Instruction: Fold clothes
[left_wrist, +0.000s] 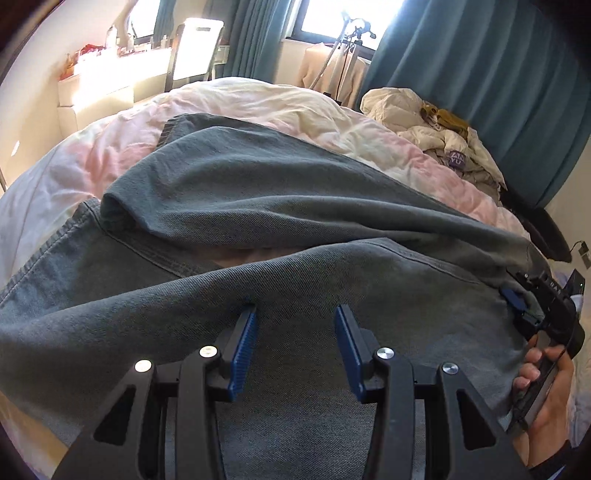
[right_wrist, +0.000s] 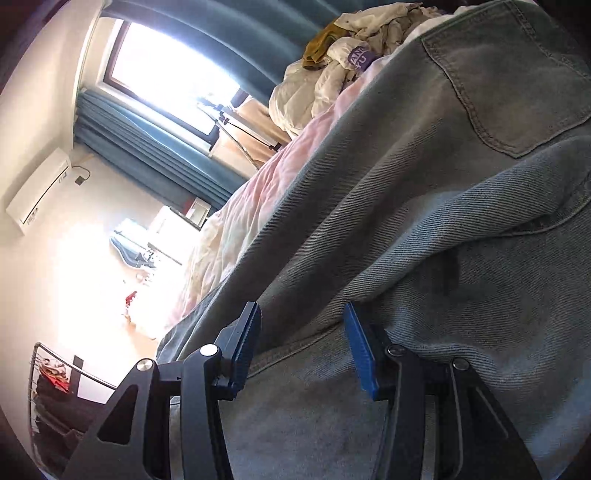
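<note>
Lying btwn left claw (left_wrist: 295, 314) fingers: jeans (left_wrist: 280, 236)

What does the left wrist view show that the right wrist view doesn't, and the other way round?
Only the left wrist view shows the right gripper from outside, with the person's hand on its handle, at the jeans' edge.

Only the right wrist view shows the jeans' back pocket, a wall air conditioner and a clothes rack.

Both show the jeans spread on the pink duvet, the heap of clothes, blue curtains, and open jaws over denim.
</note>
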